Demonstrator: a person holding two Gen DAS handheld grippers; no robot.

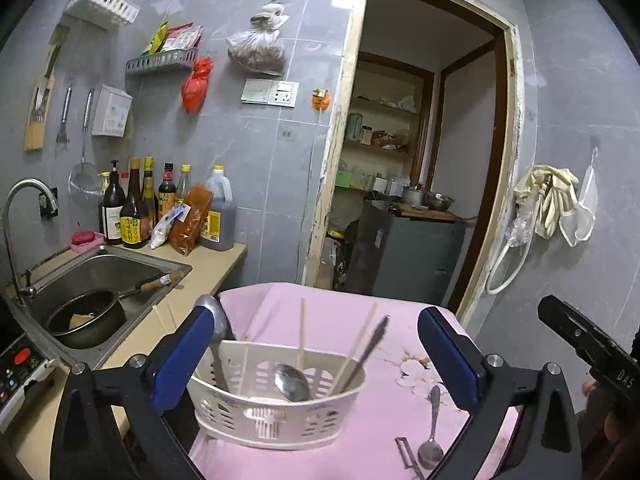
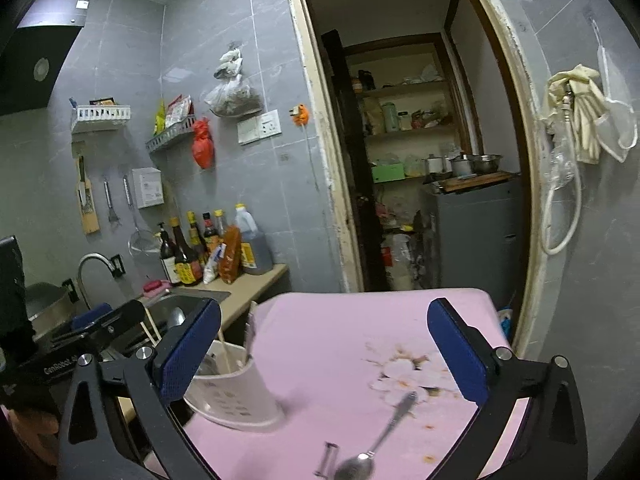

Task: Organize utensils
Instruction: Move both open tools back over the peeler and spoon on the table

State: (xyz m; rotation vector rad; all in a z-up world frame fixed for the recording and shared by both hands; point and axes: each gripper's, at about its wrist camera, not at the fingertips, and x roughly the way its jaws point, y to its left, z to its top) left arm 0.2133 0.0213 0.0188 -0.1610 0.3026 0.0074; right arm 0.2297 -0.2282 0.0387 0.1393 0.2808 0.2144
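- Left gripper (image 1: 320, 354): fingers spread wide at lower centre of the left wrist view, nothing between the pads; the left pad (image 1: 182, 356) sits just beside the basket rim, the right pad (image 1: 450, 354) stands well apart from it.
- Basket (image 1: 276, 412): white, slotted, on the pink cloth (image 1: 320, 308) at lower centre, between the left gripper's fingers. It holds a ladle (image 1: 212, 316) leaning at its left end, a spoon (image 1: 291, 381) in the middle, chopsticks (image 1: 302, 332) standing up and a dark-handled utensil (image 1: 370, 346) leaning right.
- Loose spoon (image 1: 431, 436): on the cloth at lower right of the left wrist view, right of the basket and apart from it, bowl toward the camera.
- Peeler (image 1: 405, 450): on the cloth just left of the loose spoon's bowl.
- Right gripper (image 2: 324, 354): fingers spread wide at lower centre of the right wrist view, gripping nothing; the loose spoon and peeler lie on the cloth between and below them, the basket behind the left finger.
- Sink (image 1: 116, 276): at left of the left wrist view, with a dark pan (image 1: 86, 320) in it.
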